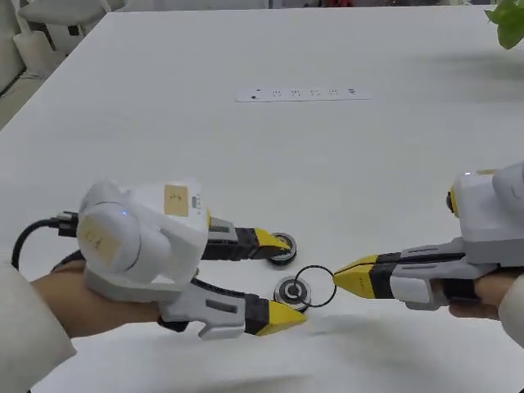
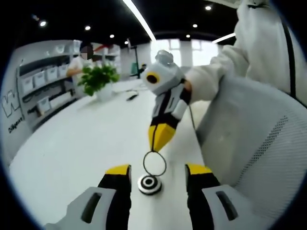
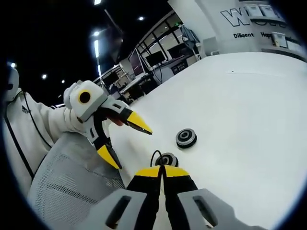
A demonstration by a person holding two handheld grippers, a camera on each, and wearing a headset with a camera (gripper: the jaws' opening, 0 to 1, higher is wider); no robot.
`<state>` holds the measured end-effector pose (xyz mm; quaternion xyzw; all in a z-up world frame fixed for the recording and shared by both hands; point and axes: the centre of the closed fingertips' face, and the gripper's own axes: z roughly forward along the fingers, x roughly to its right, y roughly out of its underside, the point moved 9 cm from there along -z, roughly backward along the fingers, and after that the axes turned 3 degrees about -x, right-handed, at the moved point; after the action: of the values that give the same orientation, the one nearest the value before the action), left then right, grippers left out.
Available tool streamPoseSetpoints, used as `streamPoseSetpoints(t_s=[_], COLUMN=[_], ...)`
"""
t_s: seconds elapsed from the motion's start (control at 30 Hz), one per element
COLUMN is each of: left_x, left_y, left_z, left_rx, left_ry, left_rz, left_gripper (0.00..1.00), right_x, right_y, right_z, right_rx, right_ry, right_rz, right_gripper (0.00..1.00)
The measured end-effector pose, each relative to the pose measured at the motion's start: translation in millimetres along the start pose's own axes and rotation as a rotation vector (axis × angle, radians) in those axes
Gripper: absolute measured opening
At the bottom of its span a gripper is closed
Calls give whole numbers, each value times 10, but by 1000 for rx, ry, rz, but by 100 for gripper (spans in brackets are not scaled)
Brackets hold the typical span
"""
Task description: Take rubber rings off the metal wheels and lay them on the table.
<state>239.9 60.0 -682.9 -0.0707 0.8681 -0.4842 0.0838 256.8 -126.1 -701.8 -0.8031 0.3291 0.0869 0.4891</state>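
A small metal wheel (image 1: 291,291) lies on the white table (image 1: 246,155) between the open jaws of my left gripper (image 1: 282,278). A thin black rubber ring (image 1: 321,273) stands partly over this wheel, and my right gripper (image 1: 344,277) is shut on its far side. In the left gripper view the ring (image 2: 154,164) rises from the wheel (image 2: 149,184) to the right gripper (image 2: 160,139). A second wheel (image 1: 283,249) with its black ring on sits just beyond the left gripper's upper jaw. In the right gripper view the ring (image 3: 155,155) sits at my shut right gripper (image 3: 163,171), with both wheels (image 3: 186,137) ahead.
A white socket strip (image 1: 303,94) lies flat mid-table, farther back. A green plant (image 1: 512,23) stands at the far right corner. A white mesh chair (image 2: 259,143) is close behind the table's near edge. Chairs (image 1: 57,20) stand at the far left.
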Motion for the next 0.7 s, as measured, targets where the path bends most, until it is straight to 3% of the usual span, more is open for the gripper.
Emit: streamPoseSetpoints(t_s=[0.2,0.43,0.53,0.7], left_x=[55,125,126,186], left_y=[-51,57,96,174], left_z=[-240,-586,-709,-970], left_rx=[-34,-64,-52,8], left_ry=[15,-40,-84,-143], left_rz=[28,12,-24,-108], left_gripper=[55,67,71,77], right_x=[-119,-254,-311,-432], right_y=[-62,-136,-161,-213], right_z=[-98,-205,-233,-276], right_rx=[-6,-10,-15,-20], right_ry=[9,19,25,31], right_rz=[-23,-49,-63,-86], right_gripper=[0,0,0,0])
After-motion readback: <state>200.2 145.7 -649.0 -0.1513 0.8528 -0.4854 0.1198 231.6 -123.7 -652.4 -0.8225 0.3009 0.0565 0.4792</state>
